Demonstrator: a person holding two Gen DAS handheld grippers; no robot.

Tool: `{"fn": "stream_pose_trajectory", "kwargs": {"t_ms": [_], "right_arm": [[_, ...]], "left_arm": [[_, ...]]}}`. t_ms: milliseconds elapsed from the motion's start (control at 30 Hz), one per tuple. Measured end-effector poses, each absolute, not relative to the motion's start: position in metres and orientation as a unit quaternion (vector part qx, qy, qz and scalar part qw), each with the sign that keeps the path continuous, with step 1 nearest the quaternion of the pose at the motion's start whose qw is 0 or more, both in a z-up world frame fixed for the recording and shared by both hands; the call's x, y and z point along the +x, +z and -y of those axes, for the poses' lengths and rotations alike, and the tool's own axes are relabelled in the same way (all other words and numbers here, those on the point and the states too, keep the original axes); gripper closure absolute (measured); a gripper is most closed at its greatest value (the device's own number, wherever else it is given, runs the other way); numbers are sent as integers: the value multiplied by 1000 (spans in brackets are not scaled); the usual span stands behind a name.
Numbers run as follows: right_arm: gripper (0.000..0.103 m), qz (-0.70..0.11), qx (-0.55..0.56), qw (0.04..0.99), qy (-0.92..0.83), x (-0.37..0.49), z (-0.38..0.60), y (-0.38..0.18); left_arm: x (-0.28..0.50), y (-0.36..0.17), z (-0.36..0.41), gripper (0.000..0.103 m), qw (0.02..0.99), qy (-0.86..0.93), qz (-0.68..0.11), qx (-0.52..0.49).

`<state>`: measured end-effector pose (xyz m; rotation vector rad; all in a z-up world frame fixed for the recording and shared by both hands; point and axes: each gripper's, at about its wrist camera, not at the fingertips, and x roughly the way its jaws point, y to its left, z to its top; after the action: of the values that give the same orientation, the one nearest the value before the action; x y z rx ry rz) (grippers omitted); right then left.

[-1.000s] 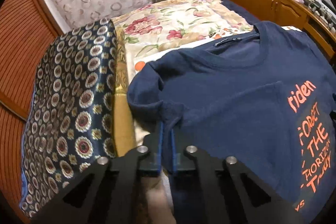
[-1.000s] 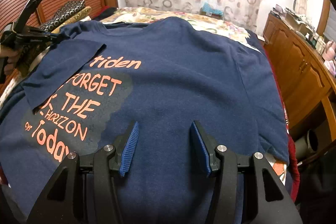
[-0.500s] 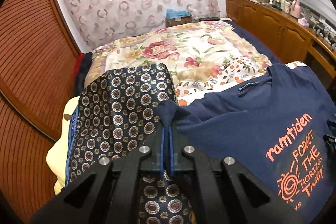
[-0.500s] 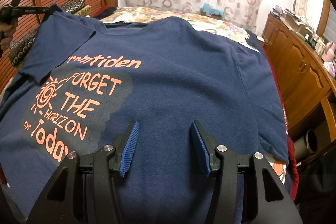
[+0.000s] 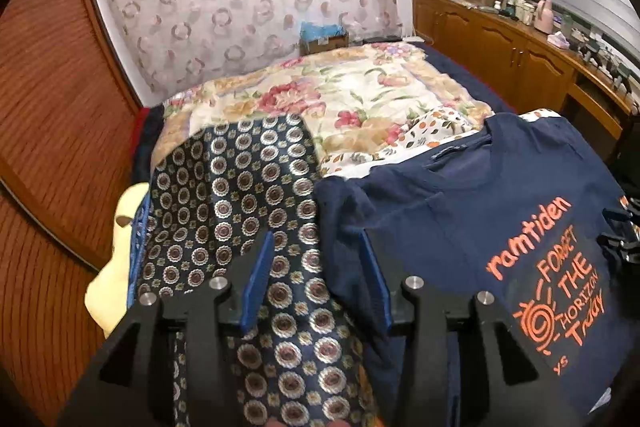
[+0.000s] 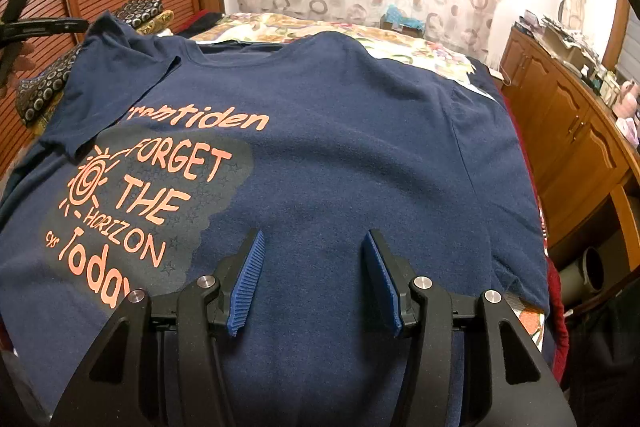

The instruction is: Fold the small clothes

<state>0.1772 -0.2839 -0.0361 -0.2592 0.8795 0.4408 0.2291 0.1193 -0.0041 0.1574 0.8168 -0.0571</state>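
Two hand-held grippers: both released, neither grasping anything.
Bed (image 5: 384, 95): floral quilt on the far half; it carries everything else.
T-shirt (image 6: 344, 155): navy, orange print reading "FORGET THE HORIZON Today", lying face up across the near part of the bed, collar toward the far end.
Patterned cloth (image 5: 240, 195): dark medallion-print fabric on the bed just left of the shirt, touching its left edge.
Left sleeve (image 6: 108, 67): spread toward the far left, over the edge of the patterned cloth; its hem lies a little rumpled.
Left hand-held gripper (image 5: 316, 283): jaws wide apart above the seam where shirt meets patterned cloth; sleeve fabric lies between and in front of the blue pads (image 5: 256, 279).
Right hand-held gripper (image 6: 316, 279): jaws apart, hovering over the shirt's near middle, right of the print.
Risk: my guess is the sleeve's rumpled hem would carry a crease into the first fold; a regrasp at this seam could also pinch the patterned cloth along with the shirt.
Change, half a second back: the left jaws were clamped on the sleeve tip, holding it out sideways; now they have let go and the sleeve rests flat. The right one has not shifted.
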Motion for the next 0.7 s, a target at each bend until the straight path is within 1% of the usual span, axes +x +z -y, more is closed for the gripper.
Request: {"fn": "stream_pose_trajectory", "kwargs": {"t_ms": [233, 500, 700], "right_arm": [[50, -421, -124, 873, 211, 177, 284, -36], [50, -421, -123, 873, 211, 177, 284, -36], [50, -406, -89, 885, 208, 178, 304, -25]], "left_arm": [[187, 3, -79, 56, 926, -86, -363, 62], [172, -54, -10, 54, 899, -160, -403, 51], [171, -84, 18, 54, 886, -181, -424, 49]]}}
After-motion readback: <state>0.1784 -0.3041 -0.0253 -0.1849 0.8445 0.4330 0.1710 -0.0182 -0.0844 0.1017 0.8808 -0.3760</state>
